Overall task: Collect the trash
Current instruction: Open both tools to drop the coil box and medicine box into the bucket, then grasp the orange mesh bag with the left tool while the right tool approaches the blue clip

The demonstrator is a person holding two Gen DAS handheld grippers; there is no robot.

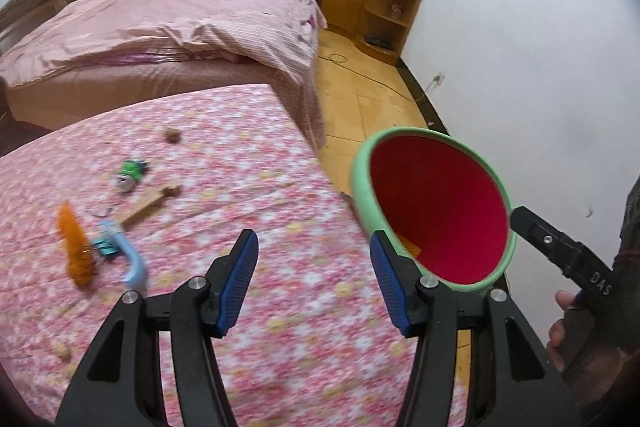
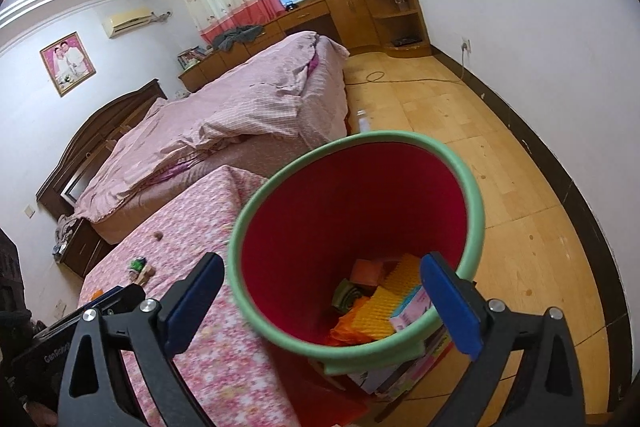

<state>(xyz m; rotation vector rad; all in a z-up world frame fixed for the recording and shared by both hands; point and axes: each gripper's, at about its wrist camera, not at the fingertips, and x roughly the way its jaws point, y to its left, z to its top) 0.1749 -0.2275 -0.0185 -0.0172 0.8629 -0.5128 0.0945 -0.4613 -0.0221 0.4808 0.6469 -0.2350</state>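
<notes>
Both the left gripper (image 1: 314, 283) and right gripper (image 2: 320, 303) gape wide, holding nothing, while the bin (image 2: 474, 195) sits at twelve o'clock from the right one, scraps (image 1: 74, 247) at ten o'clock on the table (image 1: 260, 163).

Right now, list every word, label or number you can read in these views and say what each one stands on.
"DAS": white letters on the black body of the right tongs, seen from the left wrist view.
Pale lettering on the black body of the left tongs, in the right wrist view: starts with "G", the rest too blurred to read.
Print on the crushed green can on the floral bed cover: too blurred.
Pink carton in the bin: no legible text.
</notes>
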